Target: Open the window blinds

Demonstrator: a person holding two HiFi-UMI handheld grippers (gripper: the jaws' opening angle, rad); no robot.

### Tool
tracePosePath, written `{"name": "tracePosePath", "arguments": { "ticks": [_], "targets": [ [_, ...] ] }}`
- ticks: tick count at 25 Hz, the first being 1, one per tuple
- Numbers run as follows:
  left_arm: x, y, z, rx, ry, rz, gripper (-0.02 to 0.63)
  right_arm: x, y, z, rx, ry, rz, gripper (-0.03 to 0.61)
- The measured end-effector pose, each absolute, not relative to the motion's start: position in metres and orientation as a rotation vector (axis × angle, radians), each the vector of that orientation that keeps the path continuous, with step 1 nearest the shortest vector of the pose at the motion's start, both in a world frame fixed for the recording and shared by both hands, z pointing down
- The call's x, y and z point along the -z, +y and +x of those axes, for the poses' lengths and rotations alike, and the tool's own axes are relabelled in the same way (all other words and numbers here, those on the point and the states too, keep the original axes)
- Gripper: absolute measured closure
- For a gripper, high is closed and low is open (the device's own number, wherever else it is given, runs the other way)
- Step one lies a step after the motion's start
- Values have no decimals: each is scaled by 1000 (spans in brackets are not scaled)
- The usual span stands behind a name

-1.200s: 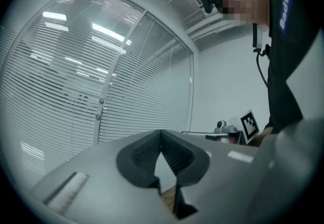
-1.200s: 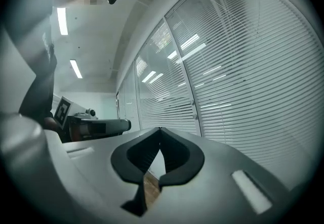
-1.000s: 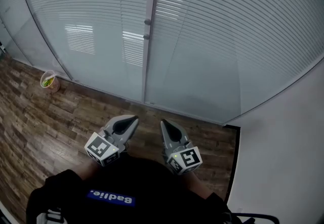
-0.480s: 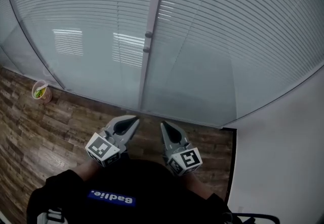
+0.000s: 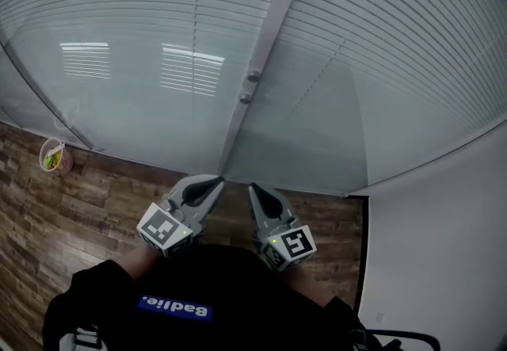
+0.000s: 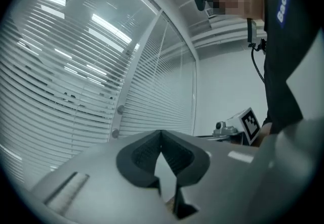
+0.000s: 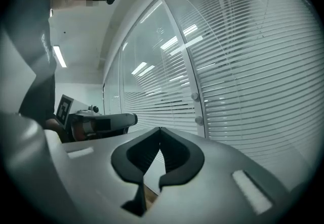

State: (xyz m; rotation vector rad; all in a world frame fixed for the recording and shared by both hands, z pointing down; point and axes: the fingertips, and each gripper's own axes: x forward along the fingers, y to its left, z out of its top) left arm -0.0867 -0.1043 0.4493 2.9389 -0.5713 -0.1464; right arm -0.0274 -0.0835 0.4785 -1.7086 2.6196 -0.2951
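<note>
A: What fills the view?

B: The white horizontal-slat window blinds (image 5: 380, 40), lowered behind tall glass panes on both sides of a grey upright metal frame post (image 5: 273, 40). A brown wood-plank floor (image 5: 79, 207) spreads out from the post's foot, and a plain white wall (image 5: 444, 254) stands to the right of the post.

A: And the tools?

B: Both are grey and held low by the post's foot. The left tool (image 5: 215, 183) has its tip almost at that foot, and the right tool (image 5: 253, 188) sits just right of it. Each has its jaws closed tip to tip, with nothing between them.

A: What does the next move turn on?

B: Two small round grey knobs (image 5: 253, 76), one above the other partway up the post. I'd guess they work the slats, though nothing here confirms it. They lie ahead of and above both tools, stacked along the post's upright axis. The left gripper view shows them left of its jaws and the right gripper view shows them right of its jaws, so each tool is angled across the post. The left looks slightly nearer.

A: Anything smaller?

B: A little round cup with green contents (image 5: 52, 156) on the floor, well left of the post.
</note>
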Motion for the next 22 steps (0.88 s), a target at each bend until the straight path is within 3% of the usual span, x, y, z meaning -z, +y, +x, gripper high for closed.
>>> {"name": "tracePosePath", "arguments": {
  "ticks": [13, 22],
  "targets": [
    [-421, -145, -44, 136, -572, 2971, 614, -465, -93, 3, 350, 2628, -1749, 575],
    [-421, -200, -23, 16, -837, 2989, 614, -434, -140, 45, 291, 2686, -1633, 575]
  ]
}}
